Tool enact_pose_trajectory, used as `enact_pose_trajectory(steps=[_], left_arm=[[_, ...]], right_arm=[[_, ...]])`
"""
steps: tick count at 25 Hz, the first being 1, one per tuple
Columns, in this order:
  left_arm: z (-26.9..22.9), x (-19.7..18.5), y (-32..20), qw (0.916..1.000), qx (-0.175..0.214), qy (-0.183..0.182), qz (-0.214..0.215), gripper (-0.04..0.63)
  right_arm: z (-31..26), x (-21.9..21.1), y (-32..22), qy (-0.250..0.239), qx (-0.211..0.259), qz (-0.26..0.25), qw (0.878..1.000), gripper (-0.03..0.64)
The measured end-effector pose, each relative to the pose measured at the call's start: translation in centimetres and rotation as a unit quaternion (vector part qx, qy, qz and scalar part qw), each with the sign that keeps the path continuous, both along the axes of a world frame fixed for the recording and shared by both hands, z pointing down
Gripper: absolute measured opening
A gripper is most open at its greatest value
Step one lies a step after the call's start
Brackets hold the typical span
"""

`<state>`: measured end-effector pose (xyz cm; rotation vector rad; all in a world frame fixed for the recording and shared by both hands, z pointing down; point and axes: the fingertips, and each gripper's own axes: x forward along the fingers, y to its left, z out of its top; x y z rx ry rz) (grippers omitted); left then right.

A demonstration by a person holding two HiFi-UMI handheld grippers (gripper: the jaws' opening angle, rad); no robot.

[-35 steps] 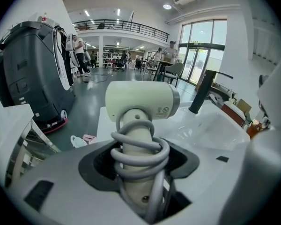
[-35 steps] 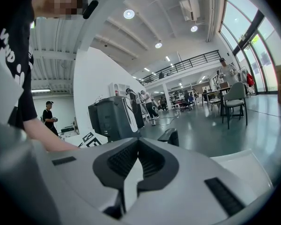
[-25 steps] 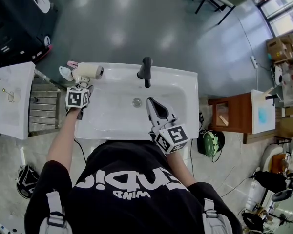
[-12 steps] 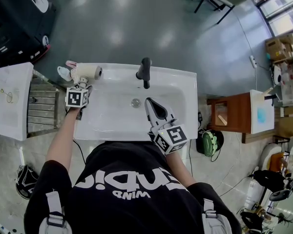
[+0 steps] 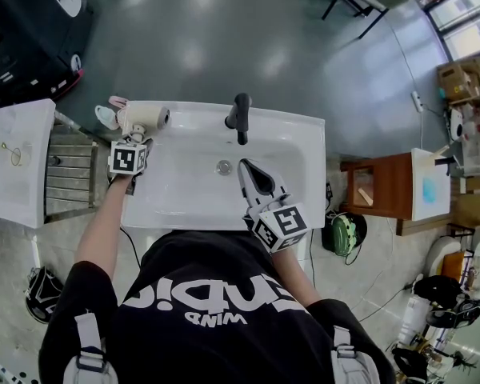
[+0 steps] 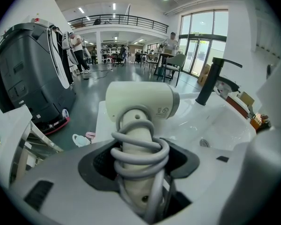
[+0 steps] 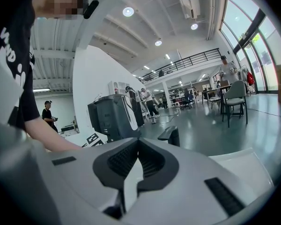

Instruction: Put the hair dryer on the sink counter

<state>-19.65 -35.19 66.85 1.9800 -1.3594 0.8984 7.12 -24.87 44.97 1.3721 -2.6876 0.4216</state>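
From above: left gripper at a cream hair dryer by the sink counter's back-left corner (black faucet nearby); right gripper over the basin.

On my head view the white sink counter stands on the grey floor, and its basin takes up most of the top. A black faucet stands on the rim at twelve o'clock, its spout reaching over the basin. The round drain lies just beneath the spout. At ten o'clock, over the counter's far corner, I see the cream hair dryer; I can't tell whether it rests on the rim. Just past that corner, small white and pink things lie on the floor.
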Motion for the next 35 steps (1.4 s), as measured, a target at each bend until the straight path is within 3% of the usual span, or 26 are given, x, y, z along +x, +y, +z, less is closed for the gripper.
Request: enact_pose_trajectory(steps=[8, 25, 35], left_arm=[[0.6, -0.3, -0.1, 0.9993, 0.000, -0.028, 0.024, 0.279], [0.6, 0.0, 0.0, 0.9995, 0.005, -0.025, 0.016, 0.279], [0.8, 0.7, 0.3, 0.9996, 0.012, -0.010, 0.023, 0.395]], right_arm=[[0.1, -1.0, -0.1, 0.002, -0.001, -0.007, 1.000, 0.018], [0.5, -0.8, 0.5, 0.006, -0.004, -0.011, 1.000, 0.018], [0.3, -1.1, 1.0, 0.011, 0.000, -0.021, 1.000, 0.018]])
